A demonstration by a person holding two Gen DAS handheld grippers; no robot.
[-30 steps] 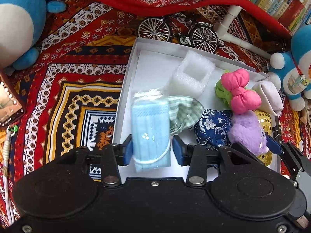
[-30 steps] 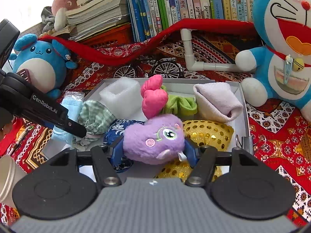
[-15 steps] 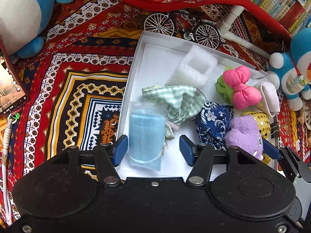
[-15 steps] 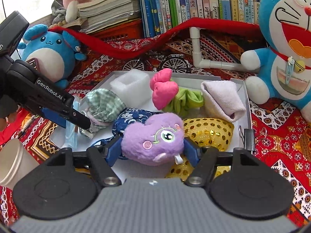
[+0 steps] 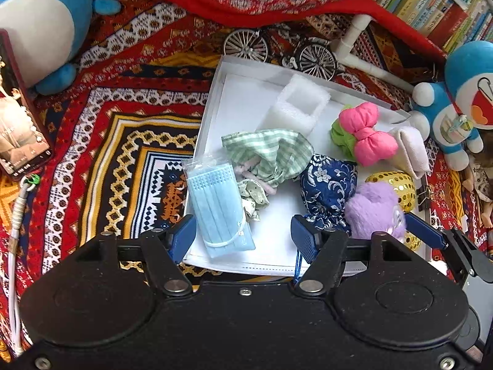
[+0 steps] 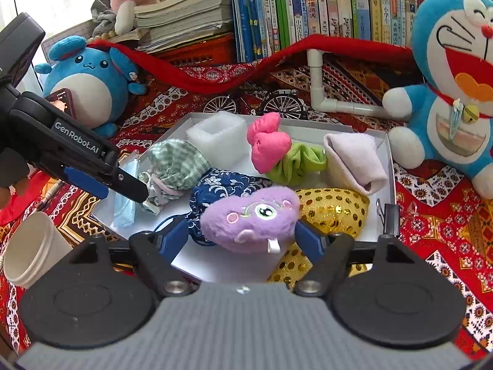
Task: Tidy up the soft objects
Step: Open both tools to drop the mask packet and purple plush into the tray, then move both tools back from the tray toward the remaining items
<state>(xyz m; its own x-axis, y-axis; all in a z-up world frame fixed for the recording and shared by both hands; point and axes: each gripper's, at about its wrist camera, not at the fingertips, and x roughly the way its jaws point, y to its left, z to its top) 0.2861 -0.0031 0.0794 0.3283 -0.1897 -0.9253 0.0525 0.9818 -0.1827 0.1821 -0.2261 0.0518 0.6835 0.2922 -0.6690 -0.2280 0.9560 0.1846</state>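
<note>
Patterned red rug [image 5: 117,129], packed bookshelf [image 6: 308,9], bright window [image 6: 61,0]

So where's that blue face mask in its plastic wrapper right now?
In the left wrist view the face mask lies in the white box, at its near left edge, beside the green checked pouch, between the left tool's opening jaws, untouched.

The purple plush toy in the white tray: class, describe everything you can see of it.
The purple plush toy is fuzzy, with one embroidered eye, pink cheek patches and a small white tag. It lies in the white tray, against the gold sequin pouch and blue floral pouch, between the right tool's opening jaws.
</note>
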